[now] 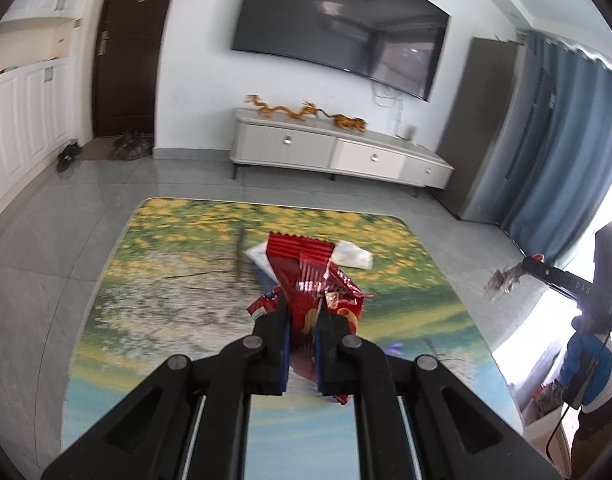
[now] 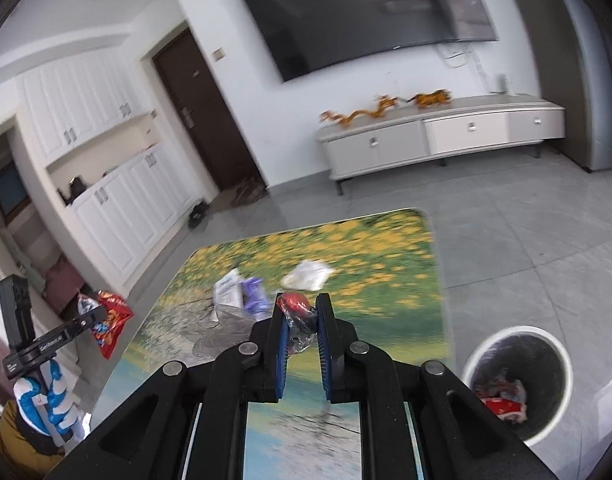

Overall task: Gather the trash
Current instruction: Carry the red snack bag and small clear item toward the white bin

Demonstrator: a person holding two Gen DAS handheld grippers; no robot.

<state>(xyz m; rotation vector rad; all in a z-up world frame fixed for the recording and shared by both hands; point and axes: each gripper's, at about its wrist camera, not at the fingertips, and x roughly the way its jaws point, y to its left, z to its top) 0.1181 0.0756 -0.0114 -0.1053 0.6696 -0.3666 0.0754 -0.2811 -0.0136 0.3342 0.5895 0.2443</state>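
I'm seeing a crumpled red snack bag (image 1: 318,280) standing upright, pinched at its lower part. A small crumpled red-and-clear wrapper (image 2: 297,312) is sitting clamped too. White paper (image 2: 308,275), a purple wrapper (image 2: 254,295) and a white packet (image 2: 227,292) are lying on the flowered tabletop (image 2: 386,264). The white-rimmed bin (image 2: 516,384) is holding red scraps.

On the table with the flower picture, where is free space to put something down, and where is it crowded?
Free: the near part of the table, up to its near edge, and the far strip of yellow flowers. Crowded: the middle, where a white bag, a purple wrapper and a white packet lie close together. The bin stands on the floor beside the table.
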